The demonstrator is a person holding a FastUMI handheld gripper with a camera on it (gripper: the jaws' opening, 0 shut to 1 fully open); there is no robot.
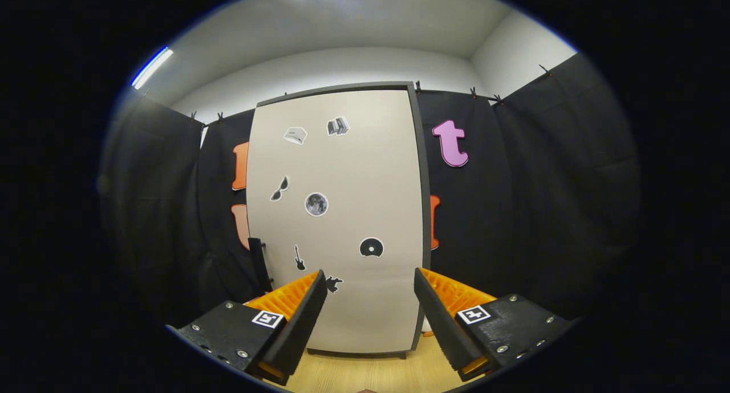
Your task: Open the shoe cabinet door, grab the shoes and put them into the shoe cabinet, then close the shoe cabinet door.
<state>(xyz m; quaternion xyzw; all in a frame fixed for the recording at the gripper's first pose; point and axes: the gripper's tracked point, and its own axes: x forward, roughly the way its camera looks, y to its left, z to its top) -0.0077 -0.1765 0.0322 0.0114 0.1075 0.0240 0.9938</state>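
A: Gripper (pixel 370 279), lower center of frame — status?
B: Fingers spread wide, nothing held, above wood floor (pixel 370 376).
A: Cabinet?
B: Shoe cabinet (pixel 342 210), frame center beyond fingers, door shut, handle (pixel 259 262) at lower left edge.

The shoe cabinet door (pixel 342 222) looks smooth and matt, like painted board, with small paper-like stickers (pixel 316 203) on it. Under the door, the floor (pixel 370 373) looks like light wood. Beside the door hangs soft, matt cloth (pixel 530 210). The gripper (pixel 369 307) is spread apart, its fingers (pixel 311 319) ribbed and rough.
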